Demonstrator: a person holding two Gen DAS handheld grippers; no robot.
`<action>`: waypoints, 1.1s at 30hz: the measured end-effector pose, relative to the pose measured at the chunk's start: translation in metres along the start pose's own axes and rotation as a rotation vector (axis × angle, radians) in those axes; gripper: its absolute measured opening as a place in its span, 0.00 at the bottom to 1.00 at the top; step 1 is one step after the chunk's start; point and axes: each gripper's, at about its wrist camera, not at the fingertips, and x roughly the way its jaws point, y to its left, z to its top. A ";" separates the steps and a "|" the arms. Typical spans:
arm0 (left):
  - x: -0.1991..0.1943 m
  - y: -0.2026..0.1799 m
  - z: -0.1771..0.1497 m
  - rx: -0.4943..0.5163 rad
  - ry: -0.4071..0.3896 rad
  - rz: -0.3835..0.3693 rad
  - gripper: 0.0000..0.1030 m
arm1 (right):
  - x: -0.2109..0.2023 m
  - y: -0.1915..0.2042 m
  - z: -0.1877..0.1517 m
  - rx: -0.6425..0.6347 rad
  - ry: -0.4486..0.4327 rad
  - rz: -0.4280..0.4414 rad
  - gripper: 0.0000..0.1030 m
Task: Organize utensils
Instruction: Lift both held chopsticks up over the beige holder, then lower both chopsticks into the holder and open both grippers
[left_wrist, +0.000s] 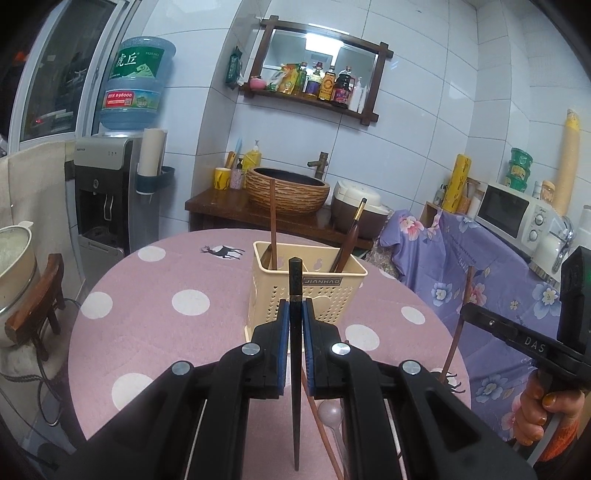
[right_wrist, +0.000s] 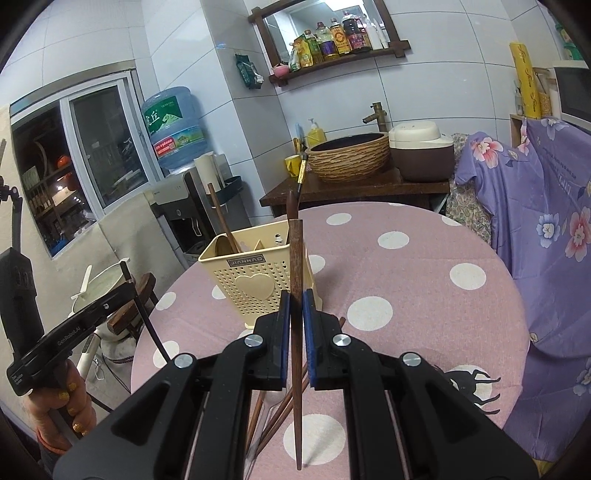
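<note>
A cream perforated utensil holder (left_wrist: 325, 291) (right_wrist: 255, 280) stands on the pink dotted table and holds a wooden spoon (left_wrist: 272, 221) (right_wrist: 221, 221) and a dark long-handled utensil (left_wrist: 351, 236). My left gripper (left_wrist: 295, 306) is shut on a dark chopstick (left_wrist: 295, 280), held upright just in front of the holder. My right gripper (right_wrist: 295, 306) is shut on a brown wooden chopstick (right_wrist: 296, 258), also upright near the holder. Each gripper shows in the other view: the right gripper (left_wrist: 466, 308) at the right, the left gripper (right_wrist: 127, 286) at the left. Loose chopsticks (right_wrist: 280, 410) and a white spoon (left_wrist: 328, 410) lie on the table below the grippers.
The round table (left_wrist: 147, 295) ends close on the left, where a wooden stool (left_wrist: 40, 295) bears a pot. A purple floral cloth (left_wrist: 498, 258) covers furniture at the right. Behind stand a water dispenser (left_wrist: 107, 199), a woven basin (left_wrist: 288, 188) and a rice cooker (right_wrist: 421, 147).
</note>
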 end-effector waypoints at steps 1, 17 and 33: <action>0.000 0.000 0.001 0.001 -0.005 0.000 0.08 | 0.000 0.000 0.002 0.003 0.002 0.006 0.07; 0.001 -0.008 0.033 0.030 -0.048 -0.018 0.08 | -0.003 0.020 0.036 -0.056 -0.082 0.008 0.08; 0.007 -0.014 0.169 0.011 -0.193 0.007 0.08 | 0.018 0.064 0.168 -0.038 -0.327 -0.039 0.08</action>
